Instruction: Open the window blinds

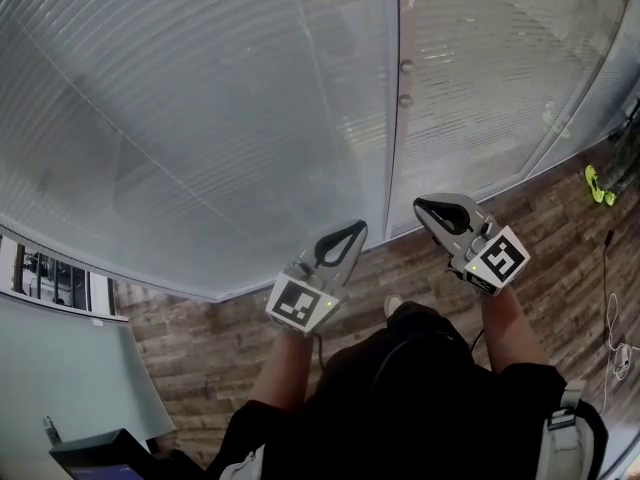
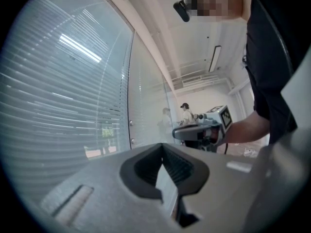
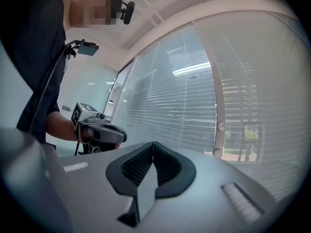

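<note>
Blinds [image 1: 200,118], two of them side by side; left gripper [image 1: 352,233] and right gripper [image 1: 428,208] both closed, empty

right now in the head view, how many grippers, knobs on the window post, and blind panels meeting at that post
grippers: 2, left gripper and right gripper
knobs on the post: 2, upper knob and lower knob
blind panels: 2, left panel and right panel
total: 6

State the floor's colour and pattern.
The floor is brown wood planks, best seen in the head view.
</note>
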Demonstrator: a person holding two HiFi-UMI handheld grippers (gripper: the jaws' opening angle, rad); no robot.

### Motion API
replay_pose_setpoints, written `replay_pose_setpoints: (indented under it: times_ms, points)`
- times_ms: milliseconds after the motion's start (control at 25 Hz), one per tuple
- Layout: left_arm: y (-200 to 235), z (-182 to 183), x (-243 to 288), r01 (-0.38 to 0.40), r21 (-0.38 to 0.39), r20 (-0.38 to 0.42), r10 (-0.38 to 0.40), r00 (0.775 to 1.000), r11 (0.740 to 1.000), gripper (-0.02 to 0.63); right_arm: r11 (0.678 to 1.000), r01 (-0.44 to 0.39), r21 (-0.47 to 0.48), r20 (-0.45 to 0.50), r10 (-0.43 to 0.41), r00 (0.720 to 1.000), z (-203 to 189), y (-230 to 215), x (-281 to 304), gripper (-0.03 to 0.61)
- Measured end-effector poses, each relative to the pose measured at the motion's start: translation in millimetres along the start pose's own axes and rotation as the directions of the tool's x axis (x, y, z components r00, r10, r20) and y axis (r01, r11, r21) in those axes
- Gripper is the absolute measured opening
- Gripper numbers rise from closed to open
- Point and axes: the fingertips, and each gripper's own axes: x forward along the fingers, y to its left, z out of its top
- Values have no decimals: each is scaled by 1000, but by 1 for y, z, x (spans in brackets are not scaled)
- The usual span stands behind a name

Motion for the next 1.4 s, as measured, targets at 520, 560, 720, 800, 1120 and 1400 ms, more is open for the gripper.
replay_pose_setpoints:
  times_ms: [520, 560, 720, 800, 1120, 1400]
  points:
    - [25, -3, 28, -34, 2, -3, 34, 999, 999, 4, 1000, -1, -1, 2, 1, 1000, -3, -45, 18, 6]
    - [28, -5, 32, -37, 2, -1, 37, 999, 999, 5, 1000, -3, -2, 1, 3, 1000, -4, -49, 19, 6]
    - [37, -5, 47, -44, 4, -10, 44, 999, 999, 5, 1000, -19, -8, -4, 19, 1000, -8, -64, 24, 6]
    - [42, -7, 54, -52, 8, -2, 52, 999, 999, 5, 1000, -22, -6, -5, 22, 1000, -10, -73, 27, 6]
    - [58, 0, 74, -66, 13, -16, 66, 998, 998, 5, 999, -27, -41, -72, 24, 997, -16, -107, 38, 14]
    - [59, -1, 87, -63, 2, -14, 63, 998, 998, 5, 962, 16, -273, -201, -73, 977, -13, -144, 57, 54]
